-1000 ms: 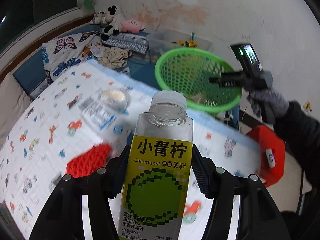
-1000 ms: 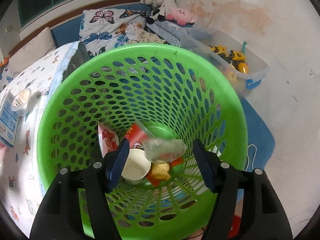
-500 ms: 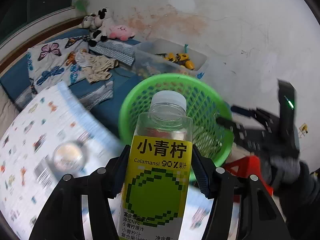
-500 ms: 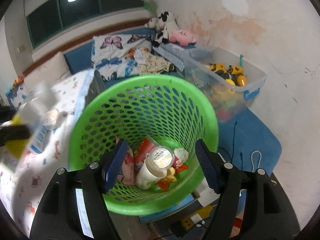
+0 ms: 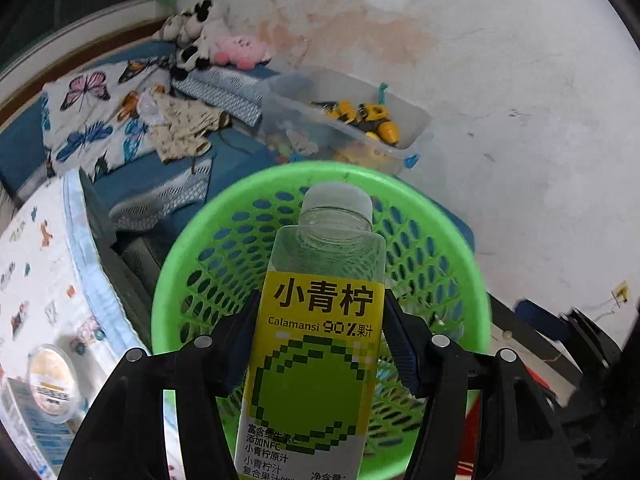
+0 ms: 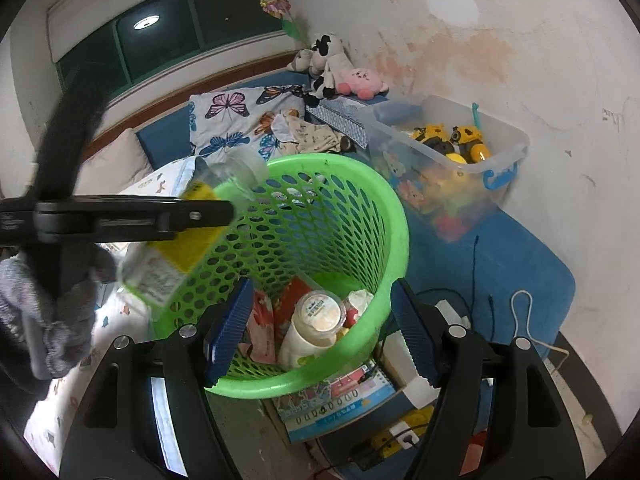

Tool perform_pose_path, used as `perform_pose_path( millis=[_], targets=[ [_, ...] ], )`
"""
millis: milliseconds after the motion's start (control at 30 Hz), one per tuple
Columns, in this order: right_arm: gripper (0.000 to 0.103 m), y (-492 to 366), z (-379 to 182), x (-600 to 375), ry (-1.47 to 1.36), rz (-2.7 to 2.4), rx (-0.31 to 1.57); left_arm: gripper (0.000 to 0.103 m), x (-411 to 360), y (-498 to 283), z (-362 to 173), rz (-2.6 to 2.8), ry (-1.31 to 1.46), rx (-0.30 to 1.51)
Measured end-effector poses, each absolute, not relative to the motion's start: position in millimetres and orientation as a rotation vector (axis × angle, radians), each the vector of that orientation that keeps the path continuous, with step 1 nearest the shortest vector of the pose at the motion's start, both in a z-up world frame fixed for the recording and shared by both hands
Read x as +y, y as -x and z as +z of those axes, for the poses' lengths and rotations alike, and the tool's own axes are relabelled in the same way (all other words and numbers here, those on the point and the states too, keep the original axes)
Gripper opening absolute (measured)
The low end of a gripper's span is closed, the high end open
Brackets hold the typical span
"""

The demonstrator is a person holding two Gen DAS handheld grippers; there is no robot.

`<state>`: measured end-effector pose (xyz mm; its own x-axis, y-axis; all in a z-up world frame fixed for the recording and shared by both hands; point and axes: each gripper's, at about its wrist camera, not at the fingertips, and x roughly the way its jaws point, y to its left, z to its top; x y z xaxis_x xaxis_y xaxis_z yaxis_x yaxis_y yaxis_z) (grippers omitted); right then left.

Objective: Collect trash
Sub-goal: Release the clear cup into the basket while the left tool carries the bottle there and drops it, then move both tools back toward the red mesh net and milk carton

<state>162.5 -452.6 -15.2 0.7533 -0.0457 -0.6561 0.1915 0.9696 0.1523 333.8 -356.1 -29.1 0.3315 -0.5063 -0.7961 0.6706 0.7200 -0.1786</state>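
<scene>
Now the bed (image 5: 36, 280), with its printed sheet, fills the left, and its right edge runs just beside the green basket (image 5: 180, 264), which stands on the floor between that edge and the white wall. Behind the basket sits a clear toy bin (image 6: 500, 148). Inside the basket lie wrappers and a white cup (image 6: 316, 320), with plenty of room above them. The left gripper (image 5: 320, 336) is pinching the bottle (image 5: 320, 360) at its yellow label, both pads pressed to its sides; the bottle's long axis runs straight out along the fingers, cap forward and tilted downward. From the left wrist view the cap sits over the basket's mouth; from the right wrist view the bottle hangs at the basket's left rim, so whether its base has cleared the rim is hard to tell. The left hand is plainly the one placed for the drop. The right gripper (image 6: 320, 328) hovers spread and empty over the basket's near rim; its jaws have just been opening, with nothing between them. A round lidded tub (image 5: 50, 380) still lies on the bed near its right edge.
</scene>
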Motion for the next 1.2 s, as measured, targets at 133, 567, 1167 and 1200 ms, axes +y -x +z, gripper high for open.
perform_pose_path(
  millis=[133,567,1167,1200],
  targets=[
    [0.071,-162,-21,-452,-0.217,-0.123,0.715,0.057,-360,-341,-46,-0.749,-0.202,0.999],
    [0.071,-160,-20,-434,-0.219,-0.085,0.713,0.071,-333,-328,-30,-0.746,-0.137,0.956],
    [0.072,-160,-5,-355,-0.191,0.075,0.709,0.072,-147,-260,30,-0.544,-0.079,0.793],
    [0.072,-161,-4,-348,-0.185,0.088,0.71,0.072,-134,-257,30,-0.525,-0.076,0.79]
  ],
)
